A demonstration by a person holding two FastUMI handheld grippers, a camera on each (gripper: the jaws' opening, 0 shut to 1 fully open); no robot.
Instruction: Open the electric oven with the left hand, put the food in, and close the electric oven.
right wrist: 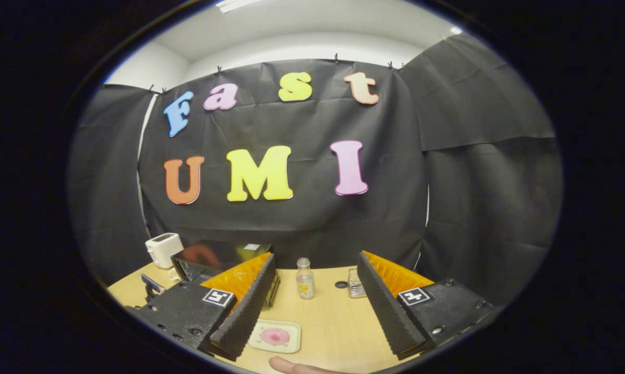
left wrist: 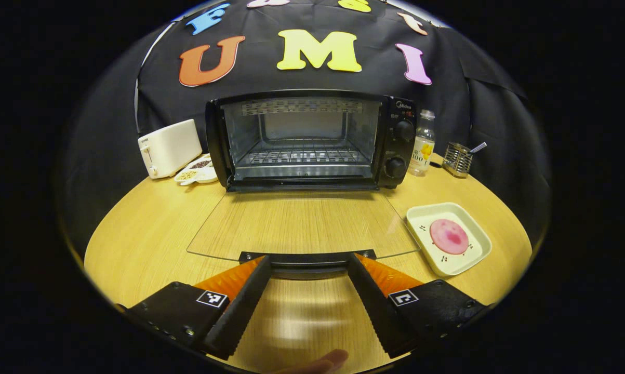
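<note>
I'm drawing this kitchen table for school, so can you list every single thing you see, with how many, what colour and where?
oven: one, black, back middle of table, glass door folded down flat
toaster: one, white, left of oven
small dishes: a cluster, white, seeds inside, between toaster and oven
bottle: one, clear, yellow picture, right of oven
wire holder: one, metal, right of bottle
plate: one, white, square, right front
food: one, pink, round, on plate
table: one, light wood
left gripper: one, black and orange fingers, open, at door's handle
right gripper: one, same colours, open, raised
fingertip: one, bottom edge
</note>
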